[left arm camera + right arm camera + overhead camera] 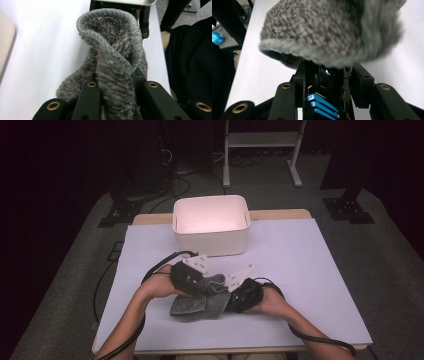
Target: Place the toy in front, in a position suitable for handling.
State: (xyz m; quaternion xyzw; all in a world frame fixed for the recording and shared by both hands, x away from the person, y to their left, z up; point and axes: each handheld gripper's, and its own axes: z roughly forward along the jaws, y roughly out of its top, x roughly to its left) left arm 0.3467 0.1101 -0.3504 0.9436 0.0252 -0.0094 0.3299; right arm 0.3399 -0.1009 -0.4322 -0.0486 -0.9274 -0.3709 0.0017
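Mottled grey knitted cloth (112,50), white bin (211,225)

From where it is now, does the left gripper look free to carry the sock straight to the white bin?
Probably yes. The left gripper is shut on the grey sock, and only bare mat lies between it and the bin. The right gripper at the sock might hold it back.

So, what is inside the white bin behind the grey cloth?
The white bin shows bare inner walls and floor at the back; its near wall hides the front part of the floor.
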